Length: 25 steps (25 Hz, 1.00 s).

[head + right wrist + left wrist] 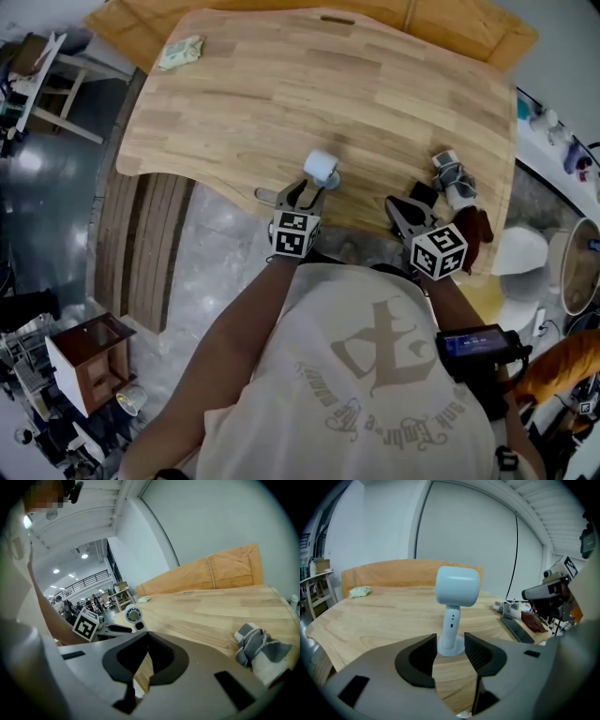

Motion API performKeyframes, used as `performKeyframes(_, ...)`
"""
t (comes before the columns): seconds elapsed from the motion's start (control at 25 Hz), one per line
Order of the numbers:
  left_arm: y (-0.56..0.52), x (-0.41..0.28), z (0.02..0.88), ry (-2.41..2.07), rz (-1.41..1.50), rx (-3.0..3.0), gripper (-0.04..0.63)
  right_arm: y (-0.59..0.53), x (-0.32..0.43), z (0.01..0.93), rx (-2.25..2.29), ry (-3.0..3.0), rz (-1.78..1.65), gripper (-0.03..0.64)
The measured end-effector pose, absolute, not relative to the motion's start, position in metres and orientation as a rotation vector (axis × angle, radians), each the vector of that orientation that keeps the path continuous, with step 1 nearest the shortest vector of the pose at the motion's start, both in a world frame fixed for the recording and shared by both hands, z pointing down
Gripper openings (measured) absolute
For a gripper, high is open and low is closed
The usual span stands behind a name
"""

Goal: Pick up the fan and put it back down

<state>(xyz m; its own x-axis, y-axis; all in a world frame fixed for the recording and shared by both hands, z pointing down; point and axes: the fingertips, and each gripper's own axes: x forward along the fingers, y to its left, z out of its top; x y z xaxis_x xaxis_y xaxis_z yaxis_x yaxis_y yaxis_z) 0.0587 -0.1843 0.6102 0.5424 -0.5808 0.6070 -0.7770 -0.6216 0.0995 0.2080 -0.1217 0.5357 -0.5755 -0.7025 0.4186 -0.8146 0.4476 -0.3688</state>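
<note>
A small pale-blue fan [321, 167] stands upright on the wooden table [281, 84] near its front edge. In the left gripper view the fan [458, 585] rises on its stem from a round base. My left gripper [450, 644] is open, with that base between its fingertips and a thin gap on each side. From the head view the left gripper [307, 192] sits just in front of the fan. My right gripper [398, 208] hovers over the table edge to the right, its jaws shut on nothing [148, 641]. The fan [133, 615] shows at its left.
A rolled grey-and-white cloth [453, 176] and a dark red item [478, 230] lie at the table's right front. A green cloth [180, 52] lies at the far left corner. The table's front edge curves inward under both grippers.
</note>
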Motion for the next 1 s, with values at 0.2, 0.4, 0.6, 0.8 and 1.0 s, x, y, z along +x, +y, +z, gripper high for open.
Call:
performKeyframes(0.2, -0.195, 0.076, 0.616, -1.130, 0.734, 2.426, 0.216, -0.118, 0.229, 0.537, 1.370, -2.450, 0.811, 0.014)
performKeyframes(0.4, -0.207, 0.079, 0.626, -1.152, 0.730, 2.395, 0.217, -0.119, 0.239, 0.537, 1.381, -2.423, 0.804, 0.014)
performKeyframes(0.6, -0.214, 0.079, 0.632, -1.202, 0.719, 2.384, 0.216, -0.115, 0.248, 0.541, 1.381, -2.396, 0.810, 0.014)
performKeyframes(0.8, -0.216, 0.070, 0.637, -1.244, 0.752, 2.413, 0.216, -0.113, 0.250, 0.543, 1.373, -2.384, 0.812, 0.014)
performKeyframes(1.0, -0.218, 0.073, 0.637, -1.240, 0.717, 2.423, 0.215, -0.112, 0.250, 0.545, 1.364, -2.380, 0.810, 0.014)
